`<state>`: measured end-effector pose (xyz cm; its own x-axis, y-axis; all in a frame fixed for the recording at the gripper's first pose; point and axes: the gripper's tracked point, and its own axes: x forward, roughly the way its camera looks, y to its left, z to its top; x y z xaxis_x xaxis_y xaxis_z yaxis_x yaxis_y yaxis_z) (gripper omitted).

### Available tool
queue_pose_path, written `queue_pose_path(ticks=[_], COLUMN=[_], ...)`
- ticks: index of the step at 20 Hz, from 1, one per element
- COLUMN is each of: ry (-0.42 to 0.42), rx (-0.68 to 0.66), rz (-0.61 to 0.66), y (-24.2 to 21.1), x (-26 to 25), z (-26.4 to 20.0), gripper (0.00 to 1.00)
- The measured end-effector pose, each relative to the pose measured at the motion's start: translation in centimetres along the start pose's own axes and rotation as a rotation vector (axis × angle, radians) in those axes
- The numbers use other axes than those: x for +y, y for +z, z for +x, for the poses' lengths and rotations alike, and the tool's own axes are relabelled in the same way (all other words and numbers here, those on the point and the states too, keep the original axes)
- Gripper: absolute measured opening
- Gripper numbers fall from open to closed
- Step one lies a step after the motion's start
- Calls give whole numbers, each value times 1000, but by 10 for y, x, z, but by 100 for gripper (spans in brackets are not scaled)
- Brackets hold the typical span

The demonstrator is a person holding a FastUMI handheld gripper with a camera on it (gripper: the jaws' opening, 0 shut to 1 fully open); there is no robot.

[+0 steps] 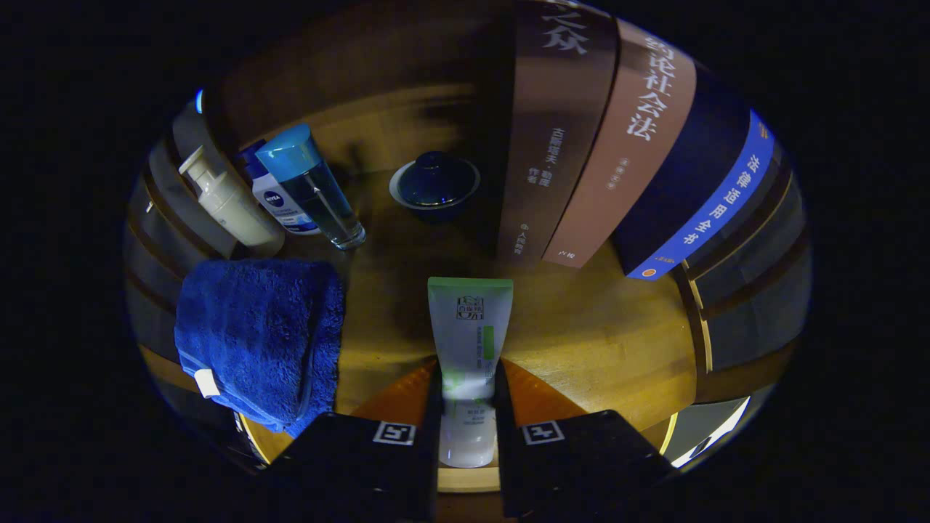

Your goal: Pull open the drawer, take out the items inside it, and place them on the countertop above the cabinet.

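The gripper (468, 381) is clenched on a white plastic squeeze tube with green markings (468, 341): one finger presses on each side of the tube's lower body. The tube's flat crimped end points away from the gripper, and its rounded cap end sits back between the fingers.

All positions below are given relative to the tube.

- Under the tube lies the wooden countertop (603, 341). Whether the tube touches it cannot be told.
- To the left, near the tube, rests a folded blue terry towel (258, 338) with a small white tag.
- Beyond the towel, farther left, stands a group of three bottles: a cream pump dispenser (229, 200), a white bottle with a blue label (280, 200), and a clear bottle with a blue cap (316, 185).
- Straight ahead, well apart, sits a dark blue lidded bowl (434, 183).
- Ahead and to the right stands a row of upright books: two brown spines (581, 138) and one dark blue spine (697, 192).
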<state>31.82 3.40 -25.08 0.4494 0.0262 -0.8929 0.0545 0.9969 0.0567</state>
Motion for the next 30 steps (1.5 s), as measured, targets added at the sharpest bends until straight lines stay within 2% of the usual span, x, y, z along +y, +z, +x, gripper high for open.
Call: queue_pose_path(ticks=[1,6,11,16,19,25,28,30], ry=[3,8,34,63,120,214,276,247], rx=[-11,-132,-324,-582,-710,-963,-976,-998], rz=[-4,-32,-45,-27,7,7,-11,-15], y=[3,22,33,16,-2,-50,-100,-133], x=[2,9,21,24,29,36,48,43], z=[-2,-23,-70,-138,-181,-255,-261,-255], gripper=[46,100,100,100,100,100,100,100])
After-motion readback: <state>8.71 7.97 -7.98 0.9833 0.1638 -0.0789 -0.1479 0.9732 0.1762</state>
